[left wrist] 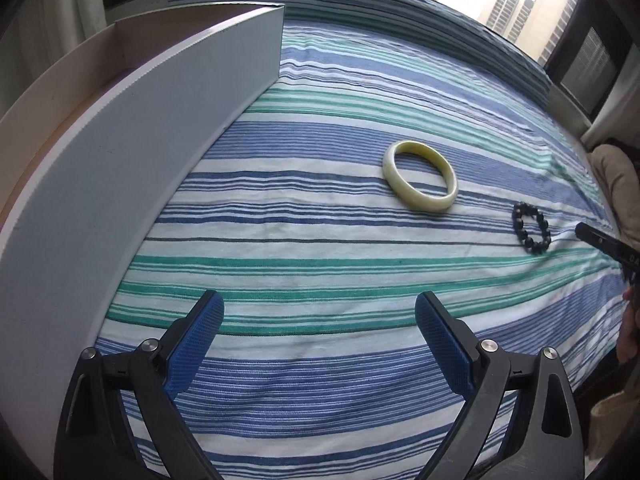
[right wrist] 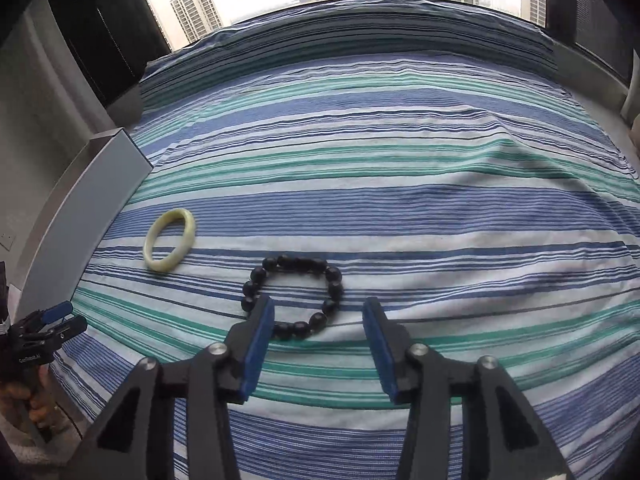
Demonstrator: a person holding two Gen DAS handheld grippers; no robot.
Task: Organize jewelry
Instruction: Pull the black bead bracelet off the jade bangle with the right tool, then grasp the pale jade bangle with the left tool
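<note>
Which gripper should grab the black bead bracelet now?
Right. The right gripper is open just short of the black bead bracelet, one finger already overlapping it in view. The left gripper is open but farther off, nearer the jade bangle.

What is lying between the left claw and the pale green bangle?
Only bare striped bedsheet. In the left wrist view, nothing sits between the open left claw and the bangle; the beaded bracelet lies off to the right.

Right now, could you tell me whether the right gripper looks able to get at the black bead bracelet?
Probably yes. The right gripper is open just short of the black bead bracelet, which lies flat on the striped bedsheet with nothing between them.
</note>
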